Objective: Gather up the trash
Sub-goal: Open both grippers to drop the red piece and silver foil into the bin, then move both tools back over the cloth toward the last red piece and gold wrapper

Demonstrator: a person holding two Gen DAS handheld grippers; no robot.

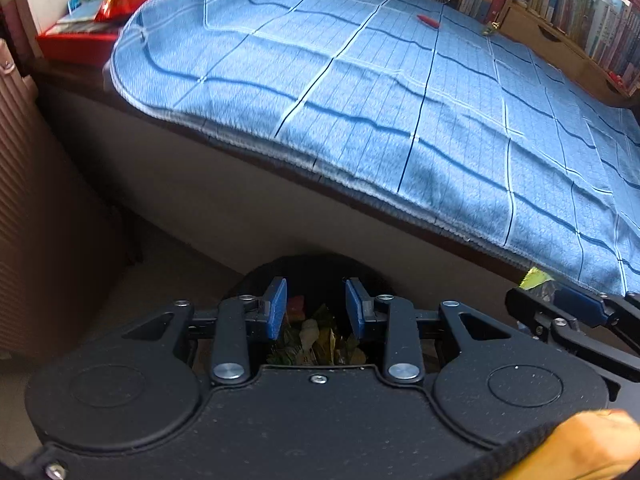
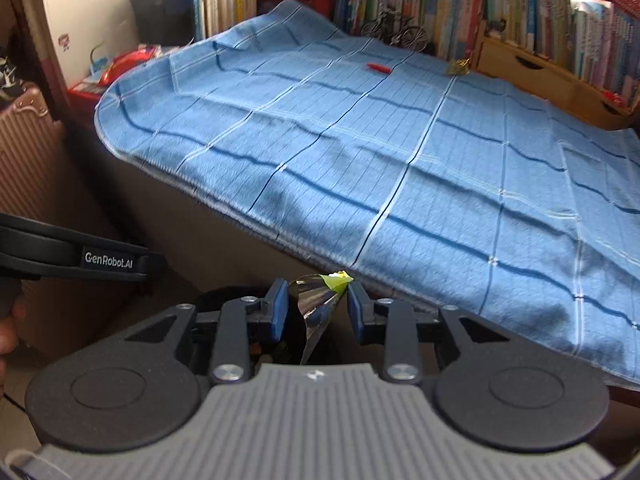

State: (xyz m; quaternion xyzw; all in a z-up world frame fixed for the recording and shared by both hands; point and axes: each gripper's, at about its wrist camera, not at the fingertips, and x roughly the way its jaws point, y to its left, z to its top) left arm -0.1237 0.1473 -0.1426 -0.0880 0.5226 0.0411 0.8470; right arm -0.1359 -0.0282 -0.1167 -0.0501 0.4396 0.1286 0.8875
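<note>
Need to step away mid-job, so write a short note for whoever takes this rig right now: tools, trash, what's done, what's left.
Left tool: open and empty, above the black bin, which already holds wrappers.
Right tool: shut on a silver-and-green wrapper, beside the bin, not yet dropped.
Left to collect from the blue cloth: a small red piece and a crumpled gold wrapper at its far side.
Next: drop the held wrapper, then fetch those two.
</note>
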